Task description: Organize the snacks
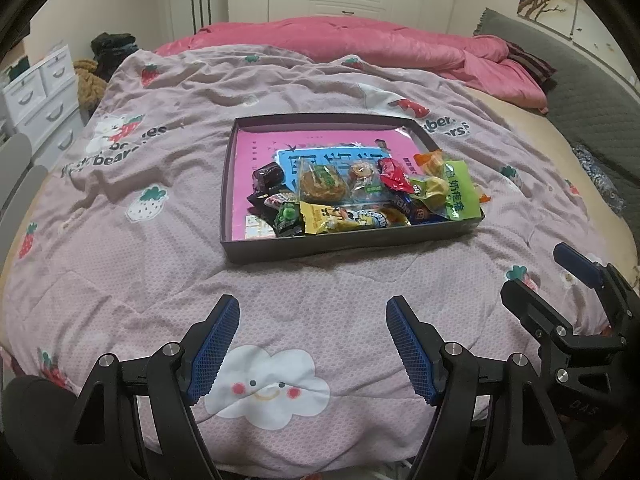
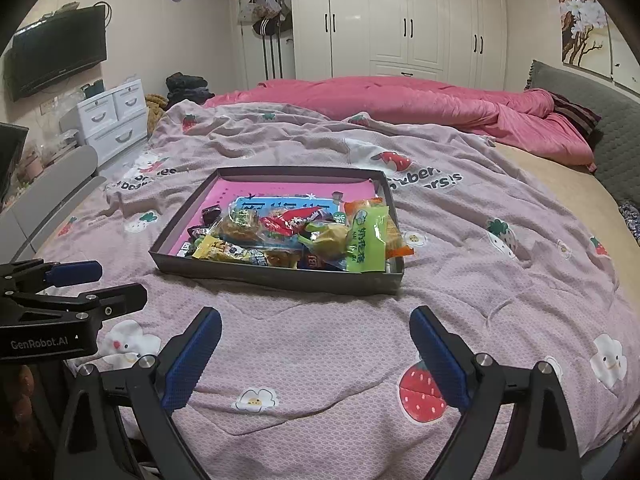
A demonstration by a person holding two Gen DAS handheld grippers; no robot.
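Both the left gripper (image 1: 312, 344) and right gripper (image 2: 316, 356) gape wide with nothing between the pads, just short of the tray (image 2: 276, 276) of snacks (image 2: 296, 232). "GenRobot.AI" is printed on the left gripper; the quilt (image 2: 460, 280) beyond the tray reads "bears".

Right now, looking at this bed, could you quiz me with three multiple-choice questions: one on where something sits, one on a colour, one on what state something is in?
1. Where do the snacks lie?
A. In the dark tray on the bedspread
B. On the white drawers
C. On the pink quilt

2. What colour is the long packet at the tray's right end?
A. Blue
B. Light green
C. White

3. How do both grippers stand?
A. Shut on a snack
B. Open and empty
C. Shut on the tray

Answers: 1 A, the packets are piled inside its walls; 2 B, its wrapper is light green; 3 B, the left gripper and right gripper frame only bare bedspread.
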